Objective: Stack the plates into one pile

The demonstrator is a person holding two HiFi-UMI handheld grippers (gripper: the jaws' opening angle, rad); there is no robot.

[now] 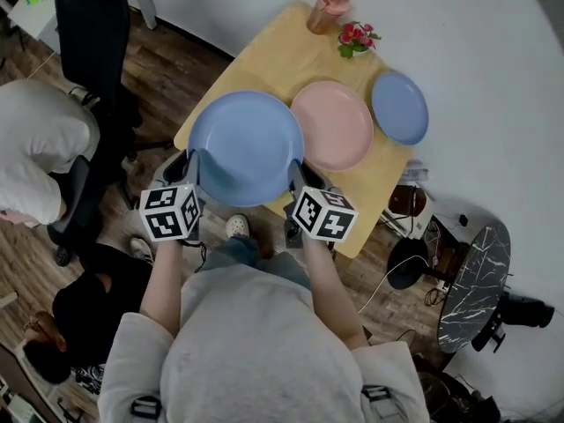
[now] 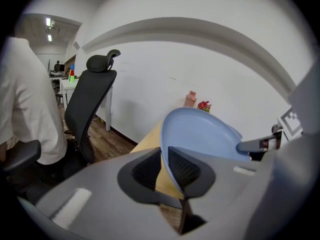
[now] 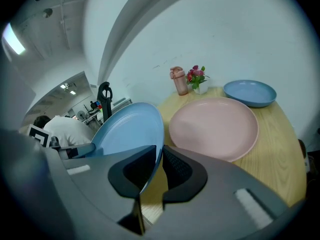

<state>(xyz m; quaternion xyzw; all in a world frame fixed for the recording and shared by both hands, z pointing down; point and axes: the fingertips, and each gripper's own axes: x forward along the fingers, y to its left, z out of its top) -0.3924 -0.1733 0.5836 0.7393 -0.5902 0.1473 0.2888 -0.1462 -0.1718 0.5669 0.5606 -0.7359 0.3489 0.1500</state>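
Nearest the person, the left gripper (image 1: 192,164) and the right gripper (image 1: 296,173) each pinch the near rim of the large blue plate (image 1: 245,146), one on either side, over the near corner of the wooden table (image 1: 264,60). The pink plate (image 1: 332,124) lies just beside it, toward the right gripper's side, so the carry likely goes rightward. Past it sit the small blue plate (image 1: 399,107), a bottle (image 1: 328,10) and flowers (image 1: 357,38). An office chair (image 1: 92,33) stands on the wood floor (image 1: 176,69).
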